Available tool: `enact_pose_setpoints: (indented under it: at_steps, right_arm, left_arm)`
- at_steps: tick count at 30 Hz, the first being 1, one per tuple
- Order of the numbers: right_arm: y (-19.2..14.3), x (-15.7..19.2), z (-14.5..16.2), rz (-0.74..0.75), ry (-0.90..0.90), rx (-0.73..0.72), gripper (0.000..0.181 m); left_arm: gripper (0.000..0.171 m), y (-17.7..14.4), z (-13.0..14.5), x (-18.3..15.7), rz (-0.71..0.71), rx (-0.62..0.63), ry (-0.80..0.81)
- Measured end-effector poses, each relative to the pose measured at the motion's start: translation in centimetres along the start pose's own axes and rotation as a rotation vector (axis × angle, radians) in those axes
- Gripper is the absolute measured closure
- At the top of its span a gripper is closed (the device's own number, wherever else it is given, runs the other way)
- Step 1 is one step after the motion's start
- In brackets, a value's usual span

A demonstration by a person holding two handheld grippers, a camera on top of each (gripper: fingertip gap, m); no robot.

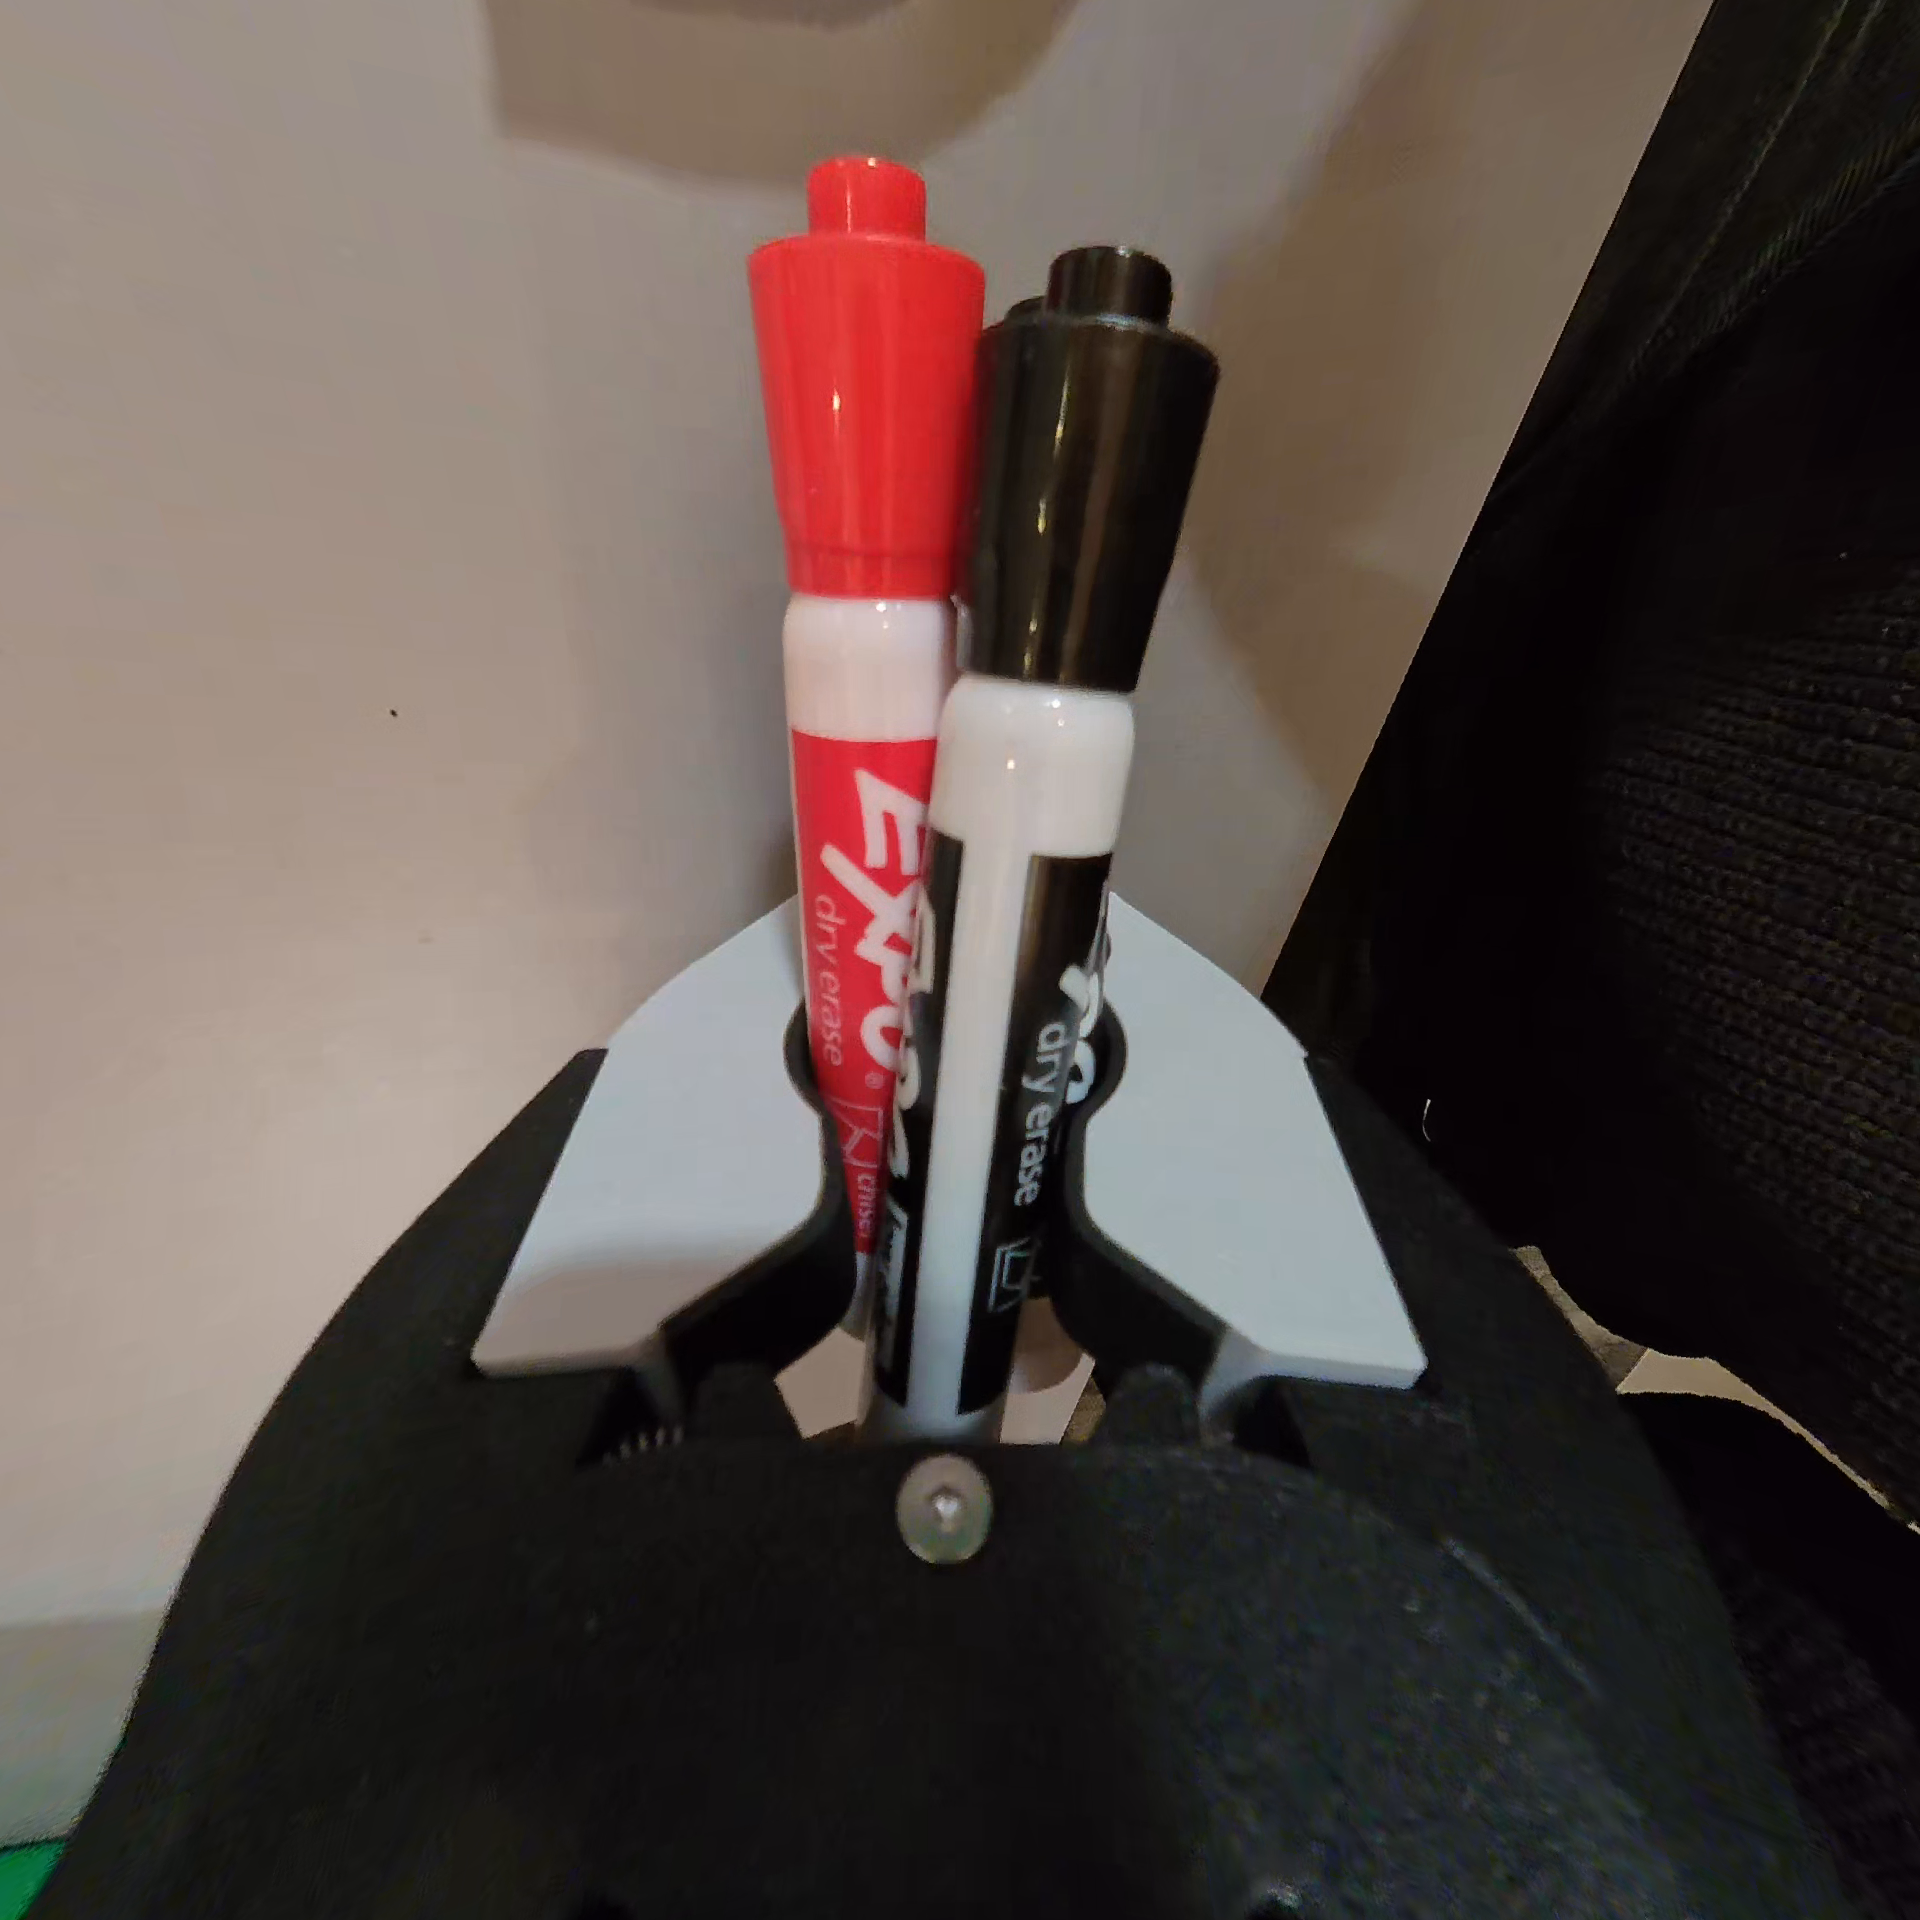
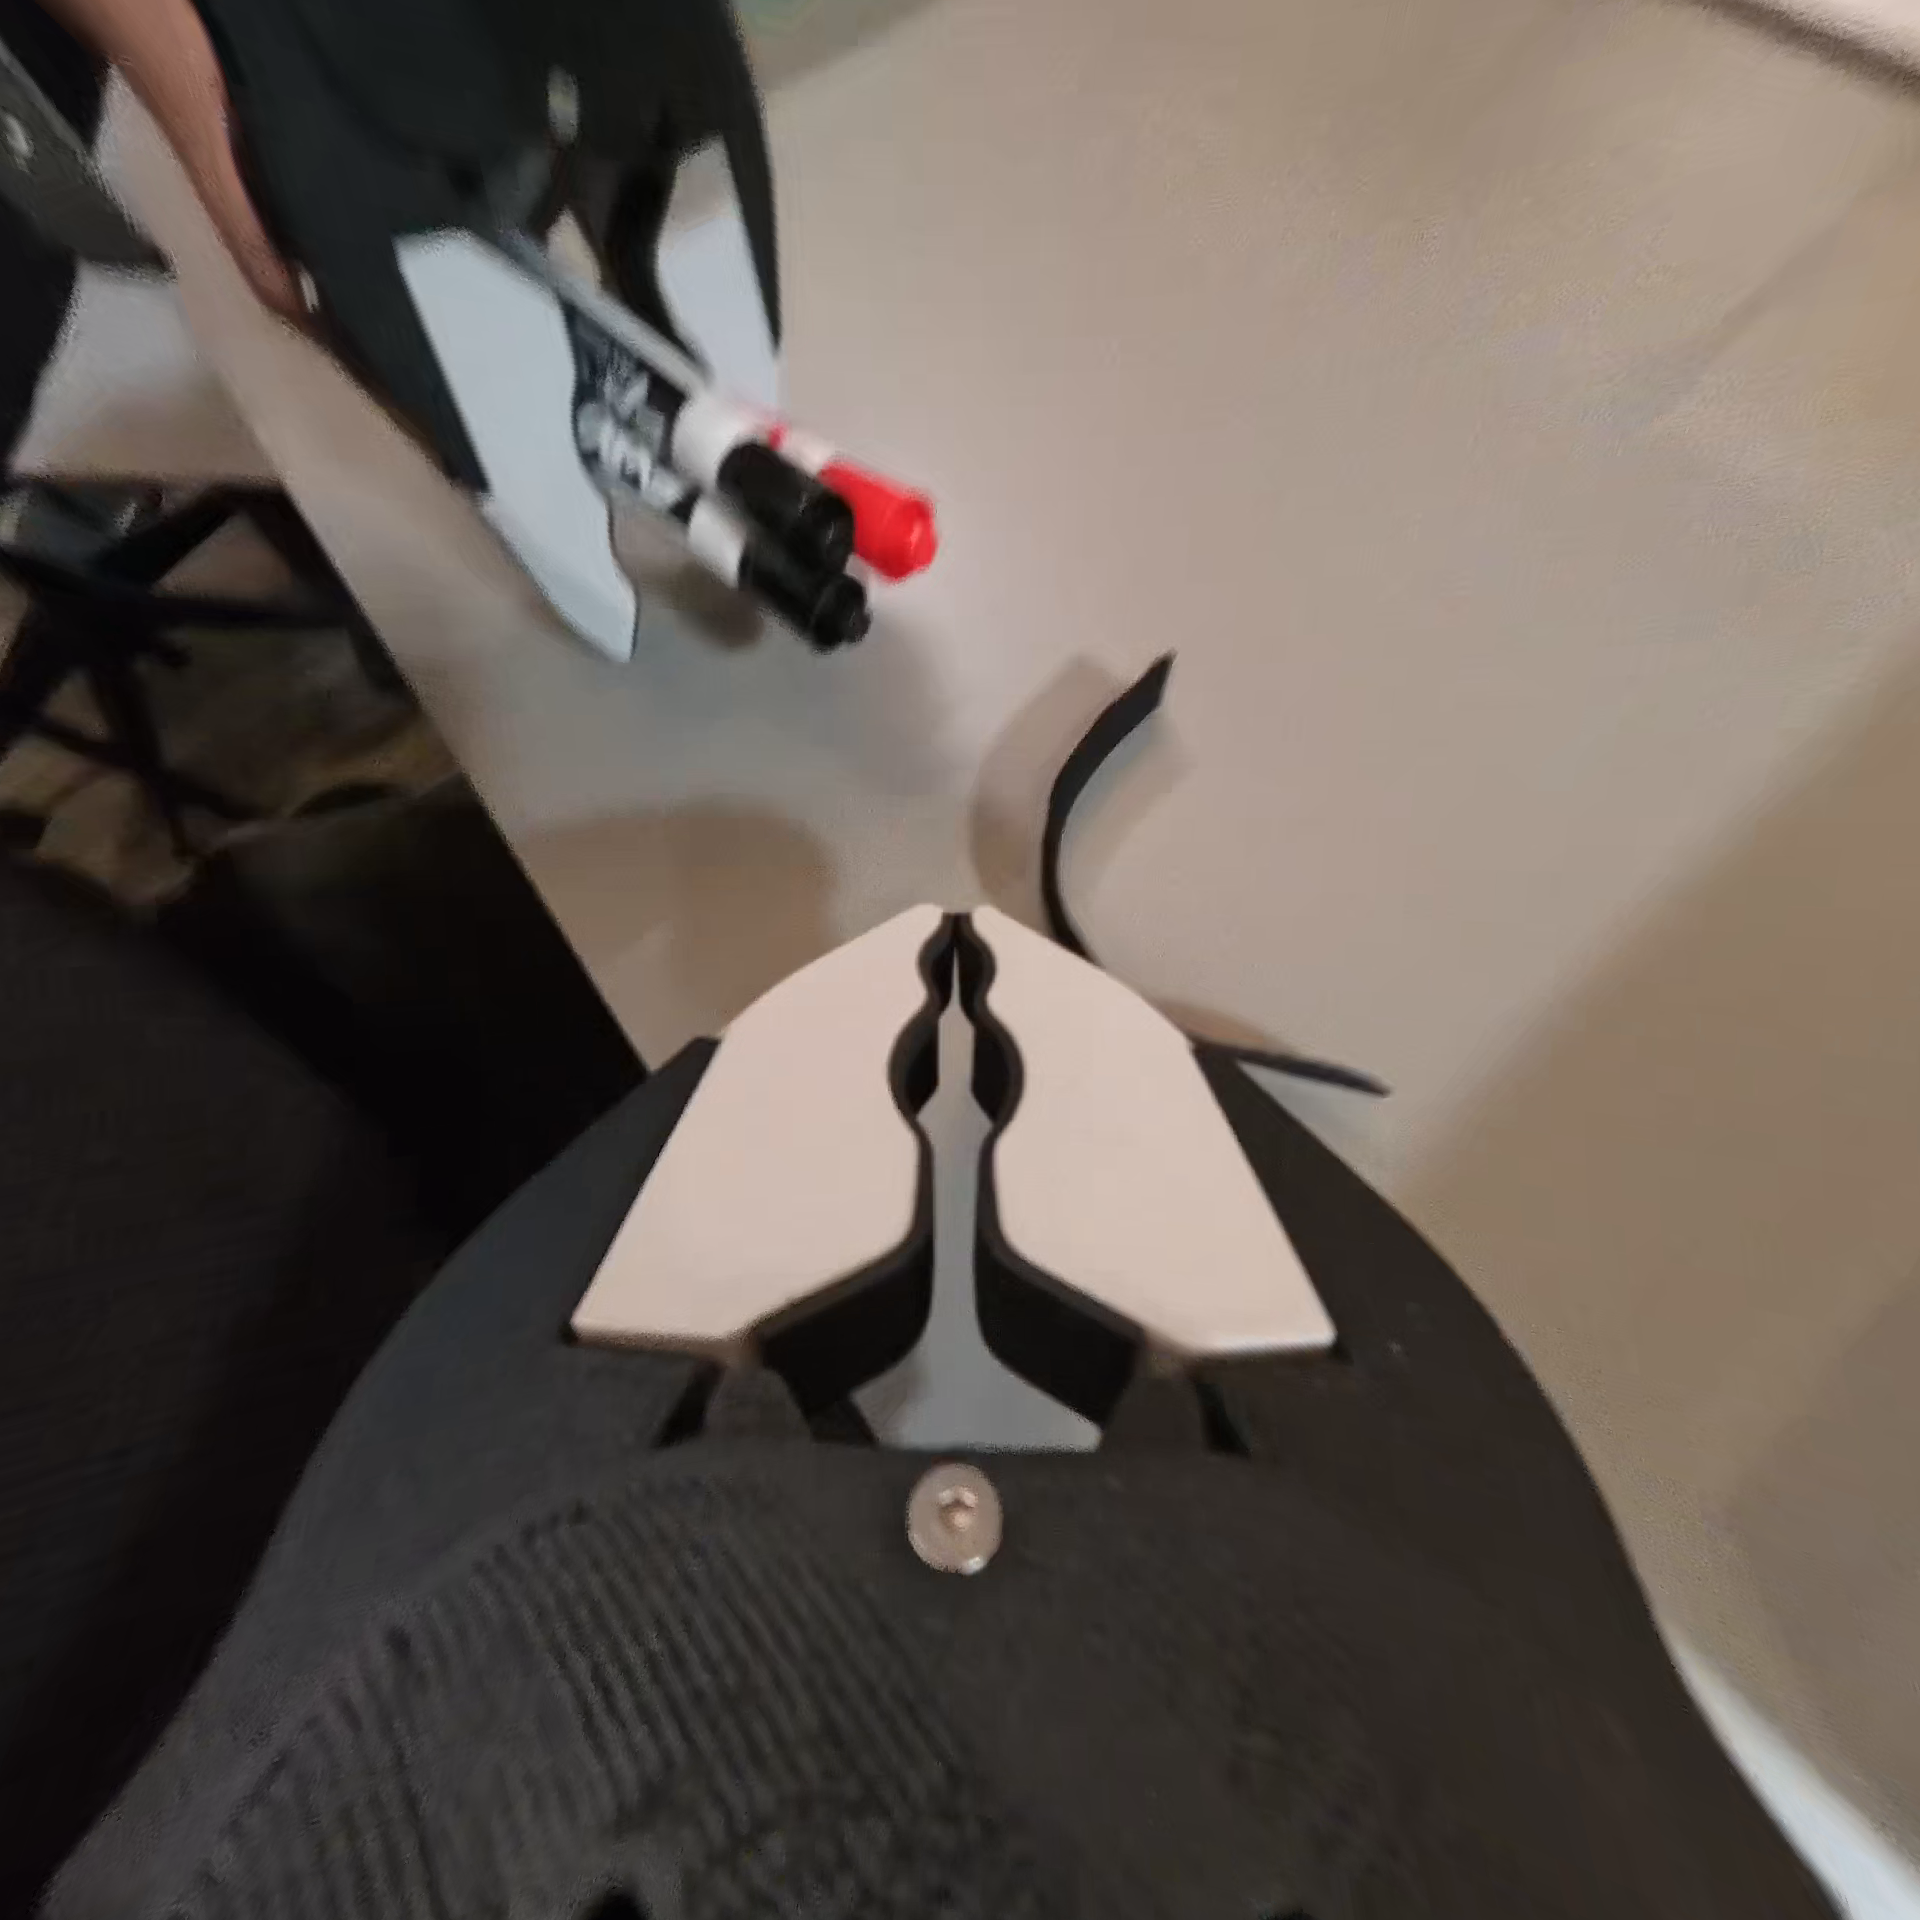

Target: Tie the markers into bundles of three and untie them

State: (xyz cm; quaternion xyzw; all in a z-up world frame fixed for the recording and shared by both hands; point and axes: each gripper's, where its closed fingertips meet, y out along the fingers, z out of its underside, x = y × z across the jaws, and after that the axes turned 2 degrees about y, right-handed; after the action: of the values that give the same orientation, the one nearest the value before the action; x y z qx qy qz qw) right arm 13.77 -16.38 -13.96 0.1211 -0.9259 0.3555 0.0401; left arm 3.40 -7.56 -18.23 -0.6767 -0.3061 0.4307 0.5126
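My left gripper [image 1: 951, 935] is shut on a bundle of three markers and holds them pointing forward over the table. A red marker [image 1: 868, 436] is on the left, a black marker [image 1: 1101, 499] on the right, and a second black one [image 1: 1023, 312] peeks out behind them. The right wrist view shows the same gripper [image 2: 707, 488] at upper left with the red cap [image 2: 883, 525] and two black caps [image 2: 800, 509] sticking out. My right gripper [image 2: 956, 920] is shut, fingertips together. A black strap [image 2: 1081, 790] curls on the table and runs under its right finger [image 2: 1091, 1091].
The beige table [image 2: 1351, 520] spreads ahead and to the right; its left edge [image 2: 499, 883] drops to the floor, where a dark chair base [image 2: 104, 623] stands. A person's hand [image 2: 208, 177] holds the left gripper. Dark clothing [image 1: 1662, 727] fills the right of the left wrist view. Left tips to right tips: about 15 cm.
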Motion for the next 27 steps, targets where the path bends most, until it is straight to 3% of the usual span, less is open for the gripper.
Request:
enact_pose_setpoints:
  at_steps: [5,10,12,16,19,22,27]
  right_arm:
    - [2.4,-1.9,2.7,0.023,0.063,0.13,0.166]
    - [0.5,-9.7,1.6,0.478,-0.103,0.074,0.15]
    - [0.5,-9.2,1.3,0.432,-0.075,0.036,0.144]
    - [1.3,-8.6,1.3,0.358,0.025,-0.008,0.116]
    - [1.8,-9.8,0.6,0.383,0.01,-0.02,0.114]
    - [3.1,-9.6,0.6,0.292,0.005,0.03,0.103]
    - [5.0,-9.4,-0.1,0.177,-0.031,0.083,0.102]
  left_arm:
    - [0.128,0.0,0.0,0.0,0.002,0.0,0.0]
    - [0.128,0.0,0.0,0.0,0.0,0.002,0.004]
    - [0.128,0.0,0.0,0.0,0.004,-0.002,0.004]
    - [0.128,0.0,0.0,0.0,0.004,-0.004,0.005]
    - [0.128,0.0,0.0,0.0,0.0,0.0,0.008]
    - [0.128,0.0,0.0,0.0,0.0,0.001,0.007]
    - [0.128,0.0,0.0,0.0,-0.006,0.009,0.006]
